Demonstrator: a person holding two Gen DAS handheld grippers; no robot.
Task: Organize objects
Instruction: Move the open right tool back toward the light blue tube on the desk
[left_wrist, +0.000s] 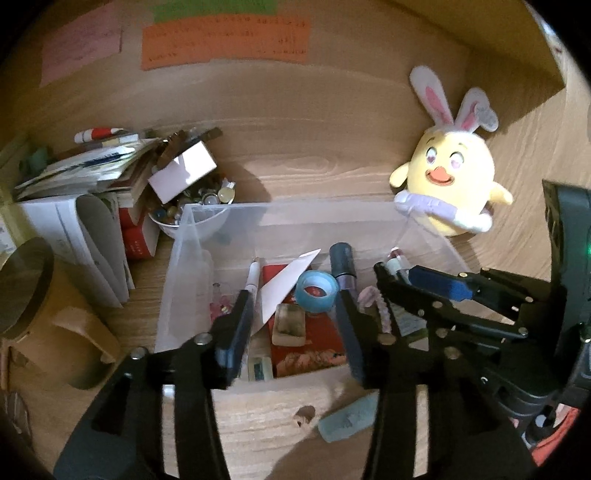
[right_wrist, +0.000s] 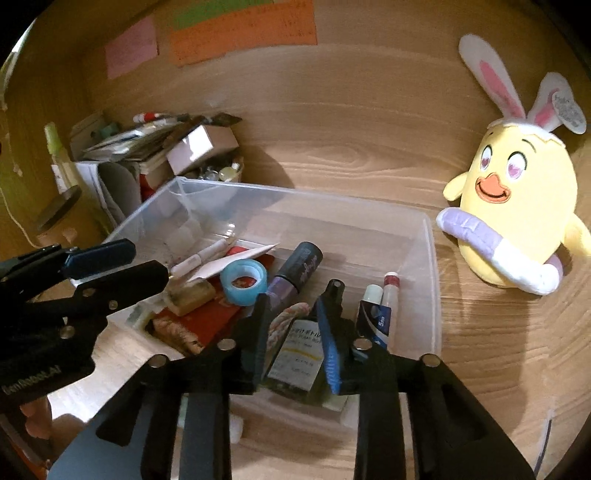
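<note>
A clear plastic bin (left_wrist: 173, 266) (right_wrist: 430, 258) stands on the wooden desk. It holds a blue tape roll (left_wrist: 317, 290) (right_wrist: 243, 281), a dark purple tube (left_wrist: 343, 264) (right_wrist: 299, 269), a white pen (left_wrist: 253, 278) (right_wrist: 199, 258), a red booklet (left_wrist: 317, 343) and small tubes (right_wrist: 386, 295). My left gripper (left_wrist: 295, 325) is open and empty over the bin's near side. My right gripper (right_wrist: 295, 328) is shut on a small labelled bottle (right_wrist: 295, 358) just above the bin's near right part. A pale blue eraser-like piece (left_wrist: 349, 417) lies on the desk in front of the bin.
A yellow chick plush with bunny ears (left_wrist: 450, 177) (right_wrist: 517, 206) sits right of the bin. Left of it are a white bowl of small items (left_wrist: 192, 218), stacked papers and boxes (left_wrist: 88, 206) and a tan mug (left_wrist: 48, 314). Coloured notes (left_wrist: 225, 40) hang on the back wall.
</note>
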